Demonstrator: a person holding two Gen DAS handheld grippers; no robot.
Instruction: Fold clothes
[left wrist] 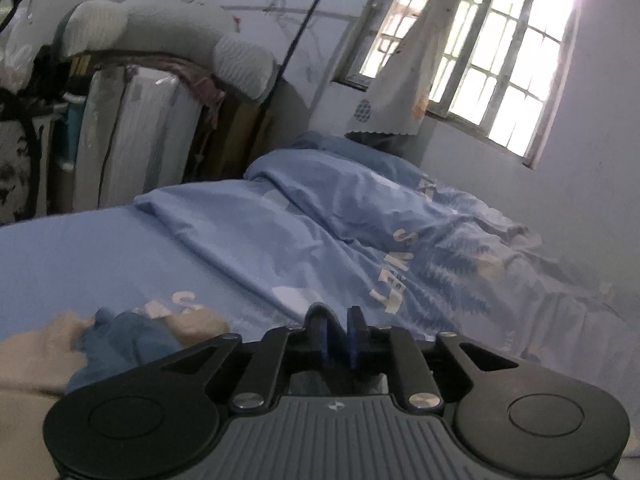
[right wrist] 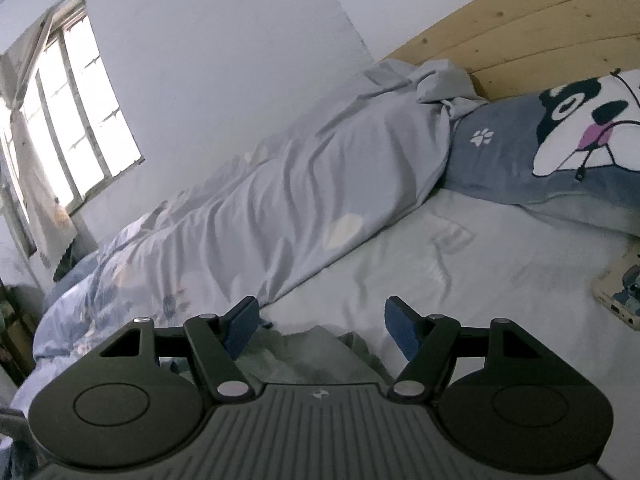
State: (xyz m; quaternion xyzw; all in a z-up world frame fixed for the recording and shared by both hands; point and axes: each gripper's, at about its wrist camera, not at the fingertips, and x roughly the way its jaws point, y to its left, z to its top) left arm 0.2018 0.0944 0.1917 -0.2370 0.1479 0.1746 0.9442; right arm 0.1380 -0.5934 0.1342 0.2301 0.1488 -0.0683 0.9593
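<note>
Where the bed [left wrist: 80, 248] meets the window [left wrist: 500, 60] wall, left gripper [left wrist: 339, 334] narrowly parted, right gripper [right wrist: 320, 326] wide, both empty.

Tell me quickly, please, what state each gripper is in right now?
Left gripper: jaws slightly apart, nothing between its blue pads.
Right gripper: wide open, holding nothing.

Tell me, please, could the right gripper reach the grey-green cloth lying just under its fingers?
Probably yes: the right gripper stands open with nothing between its jaws, and the grey-green cloth lies directly below, uncovered.
</note>
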